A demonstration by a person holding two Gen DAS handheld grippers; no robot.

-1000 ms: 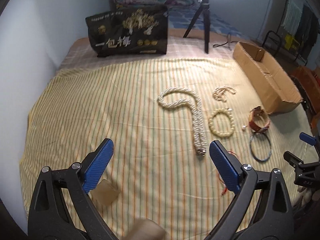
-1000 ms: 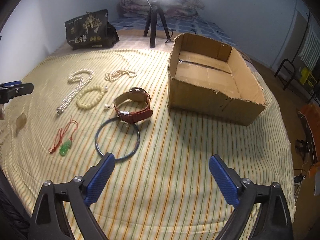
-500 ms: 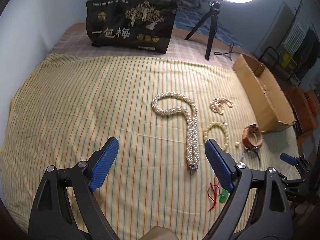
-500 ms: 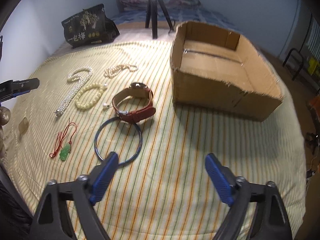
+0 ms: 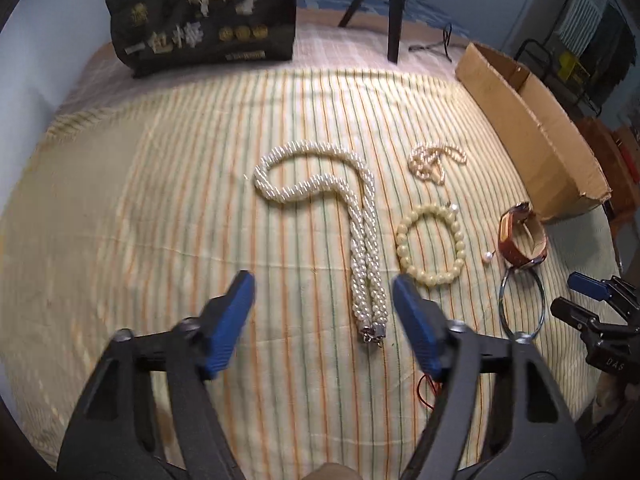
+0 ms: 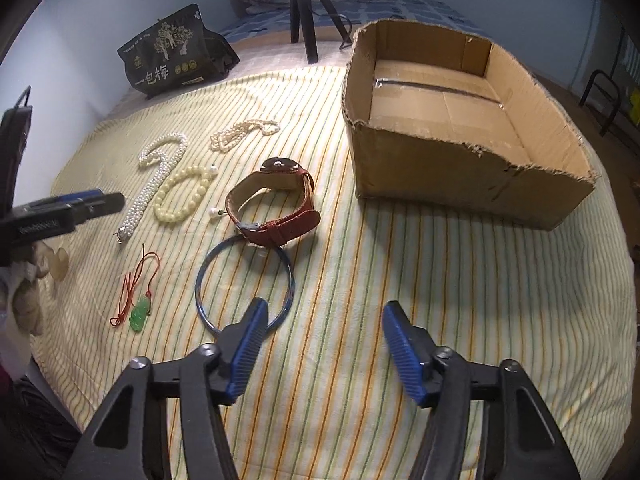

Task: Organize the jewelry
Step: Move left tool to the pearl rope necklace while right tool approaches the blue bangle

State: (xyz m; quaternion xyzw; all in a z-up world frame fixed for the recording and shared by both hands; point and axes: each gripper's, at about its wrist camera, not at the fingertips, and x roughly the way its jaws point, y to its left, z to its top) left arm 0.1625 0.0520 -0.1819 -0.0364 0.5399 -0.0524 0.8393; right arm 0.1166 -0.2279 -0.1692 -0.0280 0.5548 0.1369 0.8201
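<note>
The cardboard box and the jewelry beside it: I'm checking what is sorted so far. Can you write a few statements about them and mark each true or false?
1. The cardboard box holds no jewelry. True.
2. The brown-strapped watch lies inside the box. False: it lies on the striped cloth, beside the box.
3. The blue bangle lies nearer the right gripper than the watch does. True.
4. The left gripper is clamped on the thick pearl necklace. False: its jaws are closing, but nothing is gripped; the clasp end lies just ahead.
5. The green pendant hangs on a blue cord. False: the cord is red.
</note>
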